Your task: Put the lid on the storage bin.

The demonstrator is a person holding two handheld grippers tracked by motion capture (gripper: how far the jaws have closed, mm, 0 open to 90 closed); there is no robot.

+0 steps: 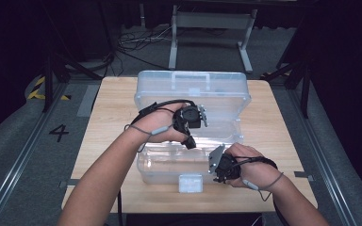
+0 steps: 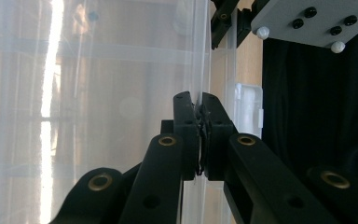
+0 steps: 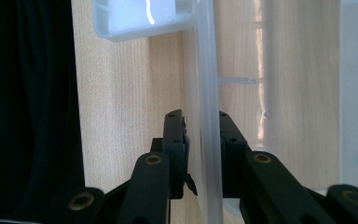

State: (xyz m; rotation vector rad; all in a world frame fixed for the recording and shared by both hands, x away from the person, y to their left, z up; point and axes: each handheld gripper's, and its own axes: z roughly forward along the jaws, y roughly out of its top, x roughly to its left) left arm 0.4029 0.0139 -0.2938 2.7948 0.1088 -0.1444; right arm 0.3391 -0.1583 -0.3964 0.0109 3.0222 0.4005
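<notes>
A clear plastic box point(image 1: 169, 165) stands on the wooden table point(image 1: 108, 122) with its lid point(image 1: 193, 89) swung back and open. My left gripper point(image 1: 190, 141) reaches in from the left over the box's back rim. In the left gripper view its jaws point(image 2: 198, 95) are shut on a thin clear plastic edge point(image 2: 200, 56) of the box. My right gripper point(image 1: 218, 177) sits at the front right corner. Its jaws point(image 3: 200, 116) stand either side of the front rim point(image 3: 207, 70) and press on it. A white latch point(image 1: 190, 182) hangs at the middle of the front wall.
The table's front edge lies just below the box. Bare wood shows to the left and right of the box. Beyond the table a metal frame point(image 1: 212, 28) and cables point(image 1: 136, 40) stand on the grey floor. Dark curtains close off both sides.
</notes>
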